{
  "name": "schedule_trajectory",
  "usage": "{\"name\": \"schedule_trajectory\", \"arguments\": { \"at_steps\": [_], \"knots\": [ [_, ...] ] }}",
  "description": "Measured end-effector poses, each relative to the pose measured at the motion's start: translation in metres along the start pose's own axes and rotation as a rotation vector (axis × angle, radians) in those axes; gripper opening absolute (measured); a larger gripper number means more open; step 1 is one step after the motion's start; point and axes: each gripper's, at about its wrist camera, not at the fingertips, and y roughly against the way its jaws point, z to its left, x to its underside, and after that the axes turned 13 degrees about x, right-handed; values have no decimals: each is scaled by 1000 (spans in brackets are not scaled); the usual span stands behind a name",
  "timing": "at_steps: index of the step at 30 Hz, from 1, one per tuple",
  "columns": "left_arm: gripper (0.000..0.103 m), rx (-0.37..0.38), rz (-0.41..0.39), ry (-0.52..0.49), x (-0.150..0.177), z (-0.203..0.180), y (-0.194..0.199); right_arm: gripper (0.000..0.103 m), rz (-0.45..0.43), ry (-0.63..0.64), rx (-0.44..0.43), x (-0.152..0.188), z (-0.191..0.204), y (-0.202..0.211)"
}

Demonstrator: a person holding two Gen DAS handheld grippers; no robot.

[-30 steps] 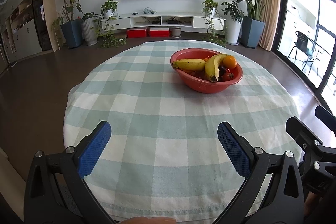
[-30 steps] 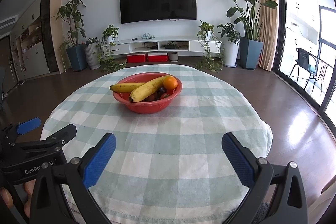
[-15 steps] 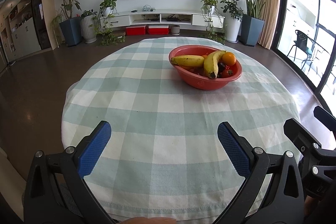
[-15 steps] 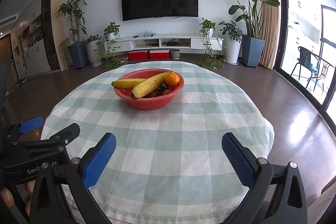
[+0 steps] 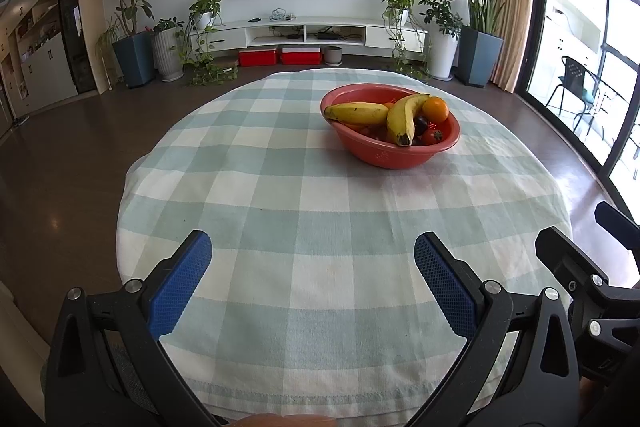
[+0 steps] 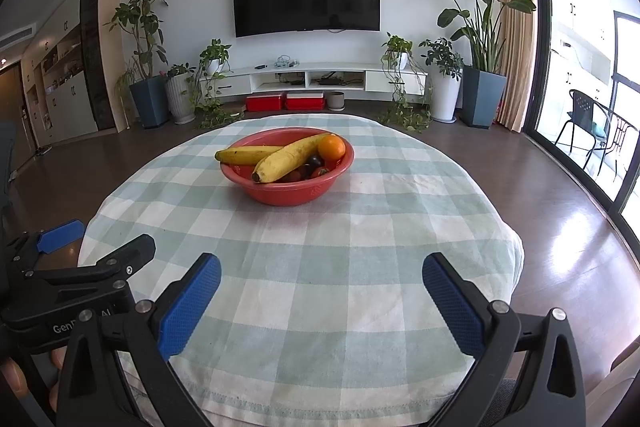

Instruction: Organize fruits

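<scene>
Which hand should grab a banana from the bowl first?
Probably right. The red bowl sits almost straight ahead of the open right gripper, but off to the side of the open left gripper.

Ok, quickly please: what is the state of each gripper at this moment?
Left gripper: open, holding nothing, above the checked tablecloth.
Right gripper: open, holding nothing, short of the red bowl.

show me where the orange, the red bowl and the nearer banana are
orange [image 6: 331, 147], right wrist view, middle of its peel.
red bowl [image 6: 288, 194], right wrist view, front outer wall.
nearer banana [image 6: 286, 159], right wrist view, middle of its length.
</scene>
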Motion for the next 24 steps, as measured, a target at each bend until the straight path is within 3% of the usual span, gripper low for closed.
{"name": "schedule_trajectory", "arguments": {
  "at_steps": [24],
  "knots": [
    [103, 0, 1, 0, -1, 0, 1, 103, 2, 1, 0, -1, 0, 2]
  ]
}}
